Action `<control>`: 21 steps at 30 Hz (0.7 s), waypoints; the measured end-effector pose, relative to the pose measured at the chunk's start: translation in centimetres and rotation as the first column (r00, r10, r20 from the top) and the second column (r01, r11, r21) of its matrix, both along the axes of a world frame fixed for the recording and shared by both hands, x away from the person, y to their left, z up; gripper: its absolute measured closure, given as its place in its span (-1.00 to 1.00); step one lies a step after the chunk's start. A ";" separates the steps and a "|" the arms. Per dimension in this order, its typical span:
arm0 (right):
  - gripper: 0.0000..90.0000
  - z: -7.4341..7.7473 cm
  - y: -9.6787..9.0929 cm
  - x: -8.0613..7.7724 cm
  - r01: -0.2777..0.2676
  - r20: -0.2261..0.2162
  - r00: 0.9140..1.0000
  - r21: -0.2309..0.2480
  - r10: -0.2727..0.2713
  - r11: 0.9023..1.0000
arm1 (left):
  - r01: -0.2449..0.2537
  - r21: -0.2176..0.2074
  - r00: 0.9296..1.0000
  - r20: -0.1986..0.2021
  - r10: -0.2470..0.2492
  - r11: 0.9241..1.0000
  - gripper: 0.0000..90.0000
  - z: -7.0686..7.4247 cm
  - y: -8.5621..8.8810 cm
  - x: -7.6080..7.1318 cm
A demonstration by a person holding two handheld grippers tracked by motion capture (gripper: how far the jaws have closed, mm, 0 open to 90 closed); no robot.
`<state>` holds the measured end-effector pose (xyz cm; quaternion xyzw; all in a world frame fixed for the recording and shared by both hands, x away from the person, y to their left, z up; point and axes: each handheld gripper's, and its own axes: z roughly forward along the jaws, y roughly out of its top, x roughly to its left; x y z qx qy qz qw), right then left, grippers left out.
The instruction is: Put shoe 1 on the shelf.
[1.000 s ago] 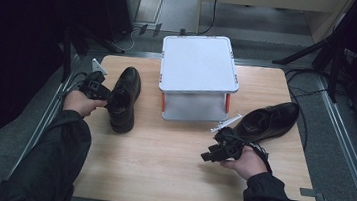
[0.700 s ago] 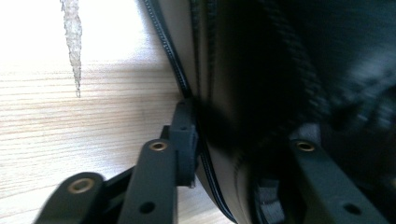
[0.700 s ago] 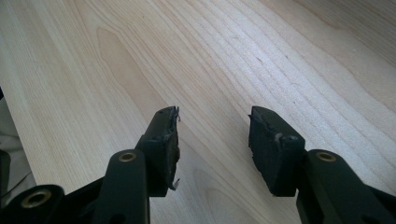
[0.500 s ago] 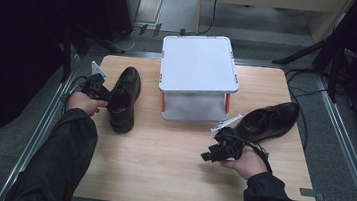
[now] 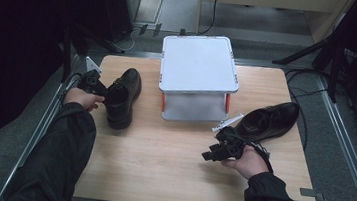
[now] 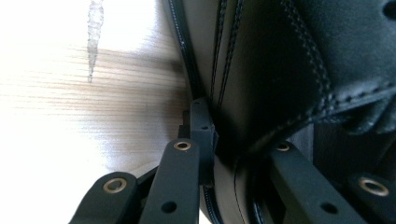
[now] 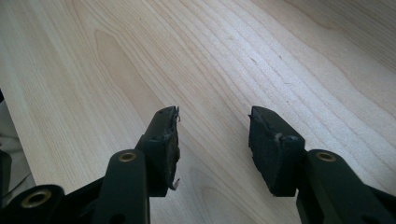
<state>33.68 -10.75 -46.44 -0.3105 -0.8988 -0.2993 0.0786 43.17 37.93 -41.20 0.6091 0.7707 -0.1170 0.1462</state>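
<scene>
A black leather shoe (image 5: 122,97) lies on the left of the wooden table (image 5: 159,169), toe toward me. My left gripper (image 5: 98,88) is at its left side. Its jaws have just been closing on the shoe's side wall (image 6: 261,84): one jaw is outside by the sole, the other inside the opening, and my left gripper (image 6: 240,135) is shut on the wall. A second black shoe (image 5: 270,120) lies at the right. Just left of it, my right gripper (image 5: 214,152) stands open over bare wood, and my right gripper (image 7: 212,126) has nothing between its pads.
A white box-like stand (image 5: 198,65) with orange legs sits at the table's far middle, between the two shoes. Cables and dark stands lie on the floor beyond and to the right. Bare tabletop stretches along the front.
The left hand has edged in against the left shoe. Both shoes and the right hand have kept still.
</scene>
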 end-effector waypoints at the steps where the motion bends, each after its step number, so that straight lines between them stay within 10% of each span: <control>1: 0.18 0.0 0.0 0.0 0.000 0.000 1.000 0.000 0.000 1.000 | -0.006 -0.004 1.000 0.002 0.006 1.000 0.82 0.2 0.1 0.0; 21: 0.19 0.1 0.5 0.2 -0.023 0.004 1.000 0.002 0.023 1.000 | -0.007 0.020 0.997 0.078 0.005 1.000 0.82 8.9 -1.0 1.1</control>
